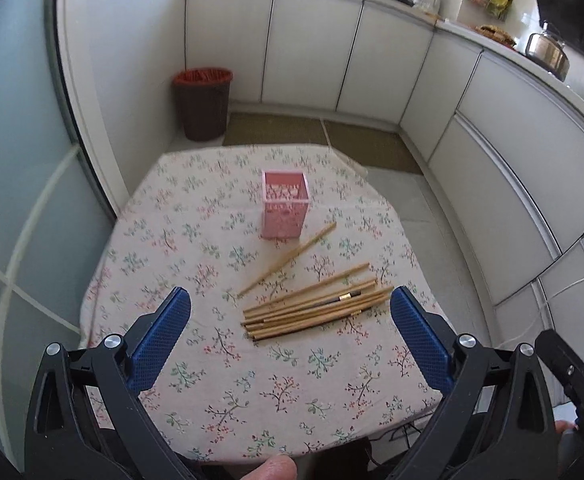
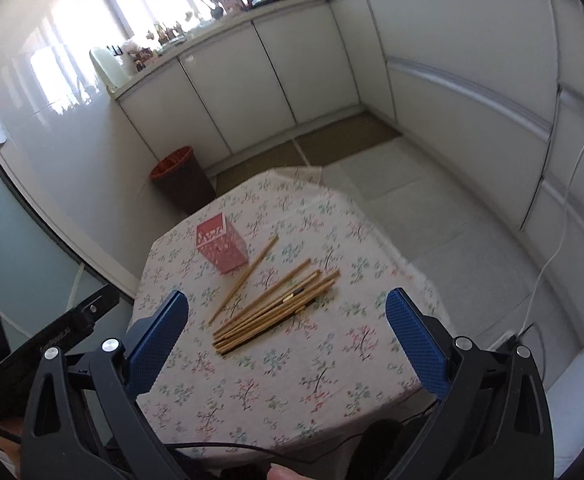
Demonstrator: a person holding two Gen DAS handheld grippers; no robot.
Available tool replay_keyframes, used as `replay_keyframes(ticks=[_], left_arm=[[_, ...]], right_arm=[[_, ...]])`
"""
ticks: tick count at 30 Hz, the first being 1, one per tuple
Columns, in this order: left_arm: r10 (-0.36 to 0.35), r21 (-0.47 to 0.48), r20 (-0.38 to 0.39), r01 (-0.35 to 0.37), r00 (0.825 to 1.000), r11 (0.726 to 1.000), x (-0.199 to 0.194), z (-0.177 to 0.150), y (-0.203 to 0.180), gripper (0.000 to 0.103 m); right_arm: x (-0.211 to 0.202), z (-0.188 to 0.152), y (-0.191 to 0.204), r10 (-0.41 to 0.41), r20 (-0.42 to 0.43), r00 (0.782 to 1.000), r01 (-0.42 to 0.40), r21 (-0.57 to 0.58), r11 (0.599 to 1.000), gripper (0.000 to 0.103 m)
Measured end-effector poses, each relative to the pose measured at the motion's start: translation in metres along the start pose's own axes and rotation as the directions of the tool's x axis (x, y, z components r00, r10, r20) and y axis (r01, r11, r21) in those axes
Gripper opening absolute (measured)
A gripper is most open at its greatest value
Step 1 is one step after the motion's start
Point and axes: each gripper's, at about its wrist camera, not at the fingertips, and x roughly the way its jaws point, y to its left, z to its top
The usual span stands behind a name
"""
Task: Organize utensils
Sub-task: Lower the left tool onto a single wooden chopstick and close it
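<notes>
Left gripper (image 1: 290, 308) and right gripper (image 2: 287, 310): both spread wide, holding nothing, above the floral tablecloth (image 1: 220, 384). Chopstick pile (image 1: 311, 306) mid-table; one stray chopstick (image 1: 288, 259) beyond; pink holder (image 1: 284, 209) upright behind it.

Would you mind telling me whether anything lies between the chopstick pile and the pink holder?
Only one loose chopstick lies between the chopstick pile and the pink holder, its far tip beside the holder's base. Otherwise just tablecloth; the holder's top is open.
</notes>
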Motion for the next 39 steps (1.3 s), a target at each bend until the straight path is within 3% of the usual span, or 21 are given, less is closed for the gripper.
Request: replay_keyframes(ticks=[3, 6, 8, 10, 15, 18, 24, 31, 36, 38, 39], left_arm=[[-0.073, -0.048, -0.166, 0.066, 0.983, 0.997, 0.053, 0.017, 0.012, 0.096], [-0.13, -0.111, -0.321, 0.099, 0.938, 0.989, 0.114, 0.024, 0.017, 0.096], [-0.144, -0.142, -0.385, 0.096, 0.912, 0.985, 0.149, 0.024, 0.017, 0.096], [-0.132, -0.105, -0.406, 0.097, 0.904, 0.99, 0.179, 0.024, 0.013, 0.096], [-0.04, 0.008, -0.429, 0.048, 0.902, 0.999, 0.243, 0.022, 0.019, 0.093], [-0.036, 0.027, -0.417, 0.052, 0.908, 0.998, 0.265, 0.022, 0.033, 0.088], [-0.034, 0.057, -0.405, 0.062, 0.914, 0.996, 0.284, 0.015, 0.049, 0.07], [-0.059, 0.13, -0.336, 0.108, 0.94, 0.986, 0.279, 0.023, 0.035, 0.069], [-0.039, 0.164, -0.367, 0.105, 0.929, 0.981, 0.285, 0.019, 0.032, 0.072], [-0.03, 0.154, -0.398, 0.099, 0.917, 0.983, 0.293, 0.013, 0.038, 0.07], [-0.026, 0.161, -0.394, 0.097, 0.919, 0.982, 0.293, 0.009, 0.04, 0.066]], right_arm=[[0.031, -0.002, -0.024, 0.018, -0.093, 0.996, -0.01, 0.083, 0.996, 0.096], [0.06, -0.006, -0.045, -0.018, -0.165, 0.986, 0.039, 0.129, 0.991, 0.096], [0.077, -0.008, -0.053, -0.055, -0.203, 0.978, 0.081, 0.123, 0.989, 0.096], [0.091, -0.011, -0.062, -0.086, -0.233, 0.969, 0.115, 0.116, 0.987, 0.096], [0.124, -0.016, -0.068, -0.125, -0.308, 0.943, 0.156, 0.077, 0.985, 0.096], [0.138, -0.016, -0.068, -0.155, -0.322, 0.934, 0.177, 0.042, 0.983, 0.096], [0.153, -0.015, -0.065, -0.188, -0.328, 0.926, 0.201, 0.009, 0.979, 0.096], [0.161, -0.017, -0.064, -0.194, -0.341, 0.92, 0.209, 0.007, 0.978, 0.096], [0.163, -0.017, -0.062, -0.194, -0.343, 0.919, 0.207, 0.003, 0.978, 0.096], [0.163, -0.017, -0.062, -0.194, -0.343, 0.919, 0.207, 0.001, 0.978, 0.096], [0.163, -0.017, -0.062, -0.194, -0.343, 0.919, 0.208, 0.003, 0.978, 0.096]])
